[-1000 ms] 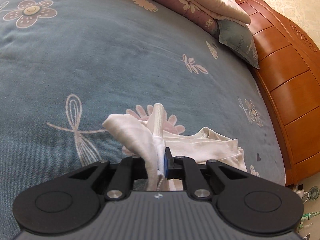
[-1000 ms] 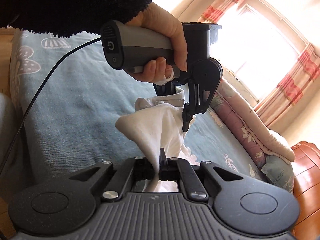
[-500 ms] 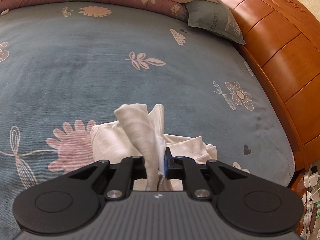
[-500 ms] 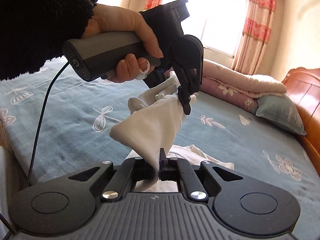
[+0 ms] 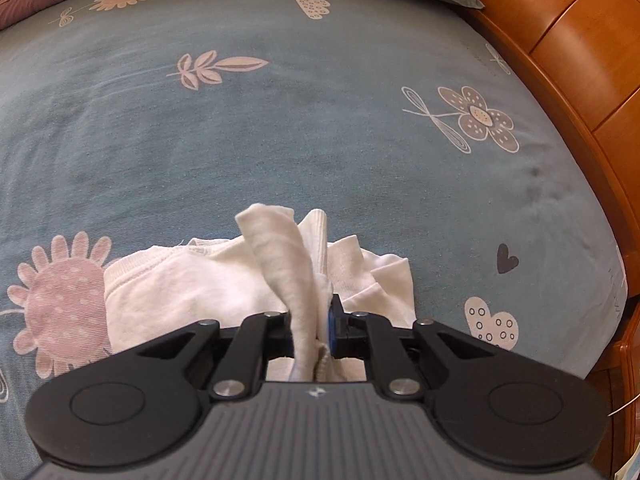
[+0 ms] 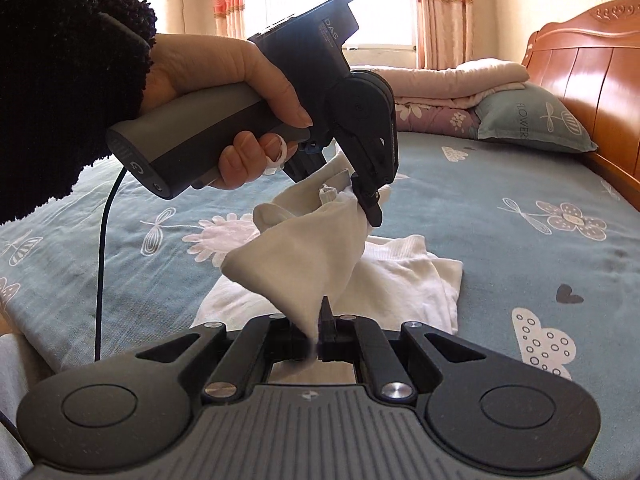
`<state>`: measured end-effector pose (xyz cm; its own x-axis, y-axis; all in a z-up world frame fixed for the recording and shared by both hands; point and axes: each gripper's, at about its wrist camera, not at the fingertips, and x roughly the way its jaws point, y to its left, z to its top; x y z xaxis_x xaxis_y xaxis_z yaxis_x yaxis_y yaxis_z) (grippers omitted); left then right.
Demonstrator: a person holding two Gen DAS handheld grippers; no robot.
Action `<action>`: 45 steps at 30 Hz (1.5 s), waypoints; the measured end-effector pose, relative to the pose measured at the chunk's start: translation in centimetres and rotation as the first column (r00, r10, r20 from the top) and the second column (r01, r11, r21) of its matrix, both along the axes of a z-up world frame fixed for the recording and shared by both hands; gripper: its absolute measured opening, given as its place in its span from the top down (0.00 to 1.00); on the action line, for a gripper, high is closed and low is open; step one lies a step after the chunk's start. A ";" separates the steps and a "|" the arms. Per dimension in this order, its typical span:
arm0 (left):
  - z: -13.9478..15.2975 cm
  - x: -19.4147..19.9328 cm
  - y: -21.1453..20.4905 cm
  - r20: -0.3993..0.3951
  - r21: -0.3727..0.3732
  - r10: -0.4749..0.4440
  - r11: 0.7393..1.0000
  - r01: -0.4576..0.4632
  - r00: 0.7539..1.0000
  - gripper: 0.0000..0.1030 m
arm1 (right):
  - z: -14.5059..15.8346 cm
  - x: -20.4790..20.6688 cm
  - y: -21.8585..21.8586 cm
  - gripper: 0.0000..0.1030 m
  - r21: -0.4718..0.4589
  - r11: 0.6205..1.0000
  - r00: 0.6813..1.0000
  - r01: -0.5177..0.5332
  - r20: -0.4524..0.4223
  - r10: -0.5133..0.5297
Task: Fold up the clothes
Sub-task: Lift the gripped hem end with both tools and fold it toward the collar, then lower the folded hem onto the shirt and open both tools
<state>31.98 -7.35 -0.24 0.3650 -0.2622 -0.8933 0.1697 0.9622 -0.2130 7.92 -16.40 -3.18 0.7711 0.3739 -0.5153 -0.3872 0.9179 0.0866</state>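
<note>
White garment pinched between both tools, above bed

Garment on bed; pillow behind, by headboard.

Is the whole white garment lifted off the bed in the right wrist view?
No, part of the white garment lies on the bed below both grippers.

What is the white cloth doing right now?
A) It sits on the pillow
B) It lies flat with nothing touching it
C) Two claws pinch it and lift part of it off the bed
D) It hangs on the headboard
C: the left claw and the right claw each pinch the cloth, its raised part stretched between them above the bed.
</note>
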 end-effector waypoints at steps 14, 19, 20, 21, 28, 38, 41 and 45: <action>-2.3 0.8 -3.1 -0.035 0.070 -0.038 0.997 0.040 0.999 0.91 | -2.0 0.5 -2.7 0.92 0.073 0.996 0.997 0.052 -0.059 -0.048; -2.4 0.9 -4.2 -0.035 0.090 -0.041 0.995 0.044 0.999 0.84 | -2.6 0.7 -3.5 0.92 0.100 0.993 0.995 0.067 -0.083 -0.059; -2.4 0.9 -4.4 -0.033 0.085 -0.042 0.995 0.045 0.999 0.78 | -2.8 0.7 -3.6 0.92 0.103 0.992 0.994 0.069 -0.089 -0.060; -2.2 0.9 -4.7 -0.027 0.079 -0.051 0.995 0.053 0.998 0.74 | -2.9 0.7 -3.7 0.92 0.104 0.992 0.994 0.070 -0.092 -0.060; -1.2 0.7 -5.7 0.015 -0.002 -0.103 0.995 0.103 0.995 0.62 | -3.8 0.8 -4.8 0.80 0.170 0.982 0.988 0.081 -0.145 -0.057; 1.1 -2.0 -1.9 0.130 -0.062 -0.152 0.985 0.161 0.980 0.57 | -5.4 1.6 -9.5 0.47 0.408 0.894 0.959 0.186 -0.275 -0.074; 1.0 -3.3 -0.3 0.167 -0.020 -0.170 0.984 0.176 0.971 0.55 | -5.6 1.9 -11.0 0.53 0.486 0.844 0.950 0.226 -0.301 -0.081; 0.9 -4.2 1.9 0.220 -0.012 -0.143 0.989 0.149 0.965 0.55 | -5.8 2.0 -11.3 0.85 0.435 0.860 0.934 0.266 -0.337 -0.118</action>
<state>27.75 -5.48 0.63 0.5056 -0.3509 -0.7882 0.3532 0.9177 -0.1819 9.88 -27.66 -8.96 0.6966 0.4863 -0.5276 -0.0968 0.7923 0.6024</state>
